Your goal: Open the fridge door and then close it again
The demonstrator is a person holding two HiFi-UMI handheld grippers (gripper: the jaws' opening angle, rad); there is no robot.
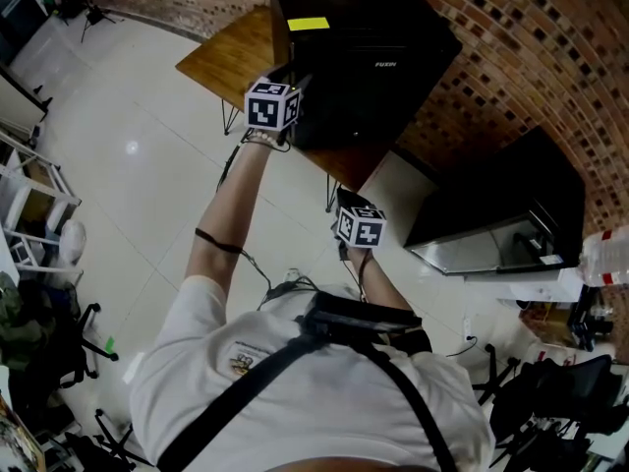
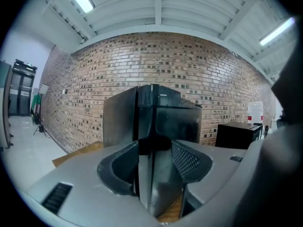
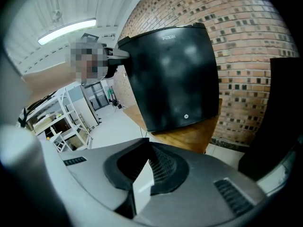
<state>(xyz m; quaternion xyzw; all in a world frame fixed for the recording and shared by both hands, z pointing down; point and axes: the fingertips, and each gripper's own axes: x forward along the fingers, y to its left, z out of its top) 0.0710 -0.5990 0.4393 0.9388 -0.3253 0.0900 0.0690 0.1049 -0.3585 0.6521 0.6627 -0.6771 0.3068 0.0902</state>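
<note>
the black fridge (image 1: 364,57) stands on a wooden desk (image 1: 221,62) against the brick wall, at the far middle of the scene. the left gripper (image 2: 154,148) is at the fridge's near left corner. its fingers (image 2: 187,157) are part-way apart and clamped across the upright free edge of the fridge door (image 3: 175,74), which fills the gap between them. the right gripper (image 3: 149,162) hangs lower, nearer and to the right, fingers closed on nothing, apart from the door front. the door looks shut or barely ajar; i can't tell which. to open it well, i'd hold the pinch firm and deep on the edge and pull in an arc about the hinge side, not straight back. i'd go slowly so the fridge doesn't slide on the desk, with the right gripper out of the door's swing.
</note>
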